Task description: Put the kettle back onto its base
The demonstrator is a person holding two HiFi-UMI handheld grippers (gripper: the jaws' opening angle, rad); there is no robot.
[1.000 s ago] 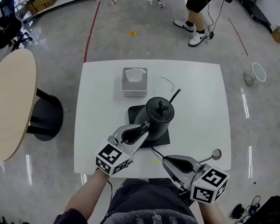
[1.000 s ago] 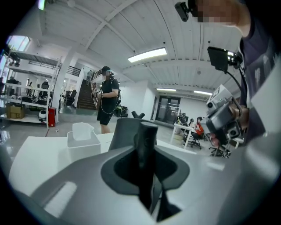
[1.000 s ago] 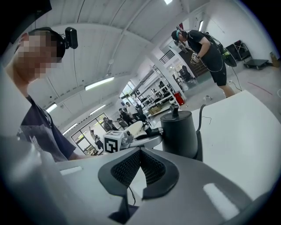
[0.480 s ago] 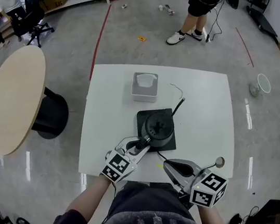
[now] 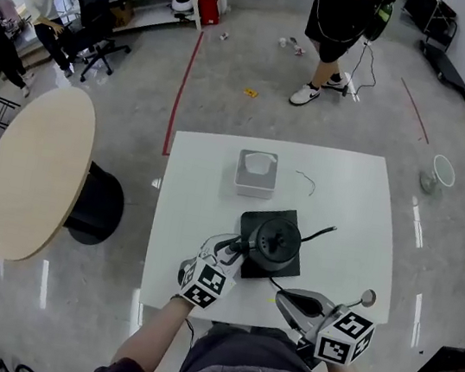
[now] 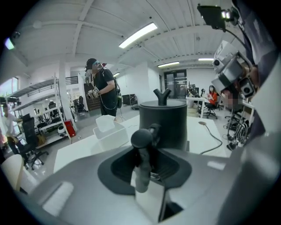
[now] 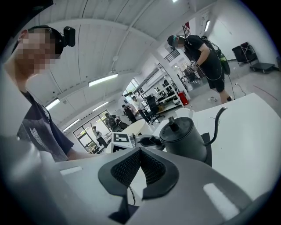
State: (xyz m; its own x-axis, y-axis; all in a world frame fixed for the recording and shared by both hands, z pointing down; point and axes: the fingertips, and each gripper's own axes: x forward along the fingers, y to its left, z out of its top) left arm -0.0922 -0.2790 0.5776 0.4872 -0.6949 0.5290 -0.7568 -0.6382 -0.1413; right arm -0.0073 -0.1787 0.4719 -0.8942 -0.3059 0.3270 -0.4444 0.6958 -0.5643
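Note:
The black gooseneck kettle (image 5: 274, 242) stands upright on its flat black base (image 5: 251, 221) in the middle of the white table (image 5: 198, 184), spout to the right. My left gripper (image 5: 235, 250) reaches in from the near left. The kettle's handle (image 6: 142, 145) lies between its jaws. These jaws have just been opening, and a dark gap shows on each side of the handle. The left gripper view has the kettle (image 6: 162, 123) straight ahead. My right gripper (image 5: 281, 294) rests shut and empty near the table's front edge. Its view shows the kettle (image 7: 184, 140) just ahead.
A white square container (image 5: 256, 173) sits beyond the base, with a thin loose wire (image 5: 306, 181) to its right. A cord runs from the base toward the front edge. A round tan table (image 5: 34, 167) stands off to the left. A person (image 5: 337, 22) stands on the floor beyond.
The kettle has come down from above the base and now sits on it, its spout swung round to the right. My left gripper sank with it. The right gripper stayed put.

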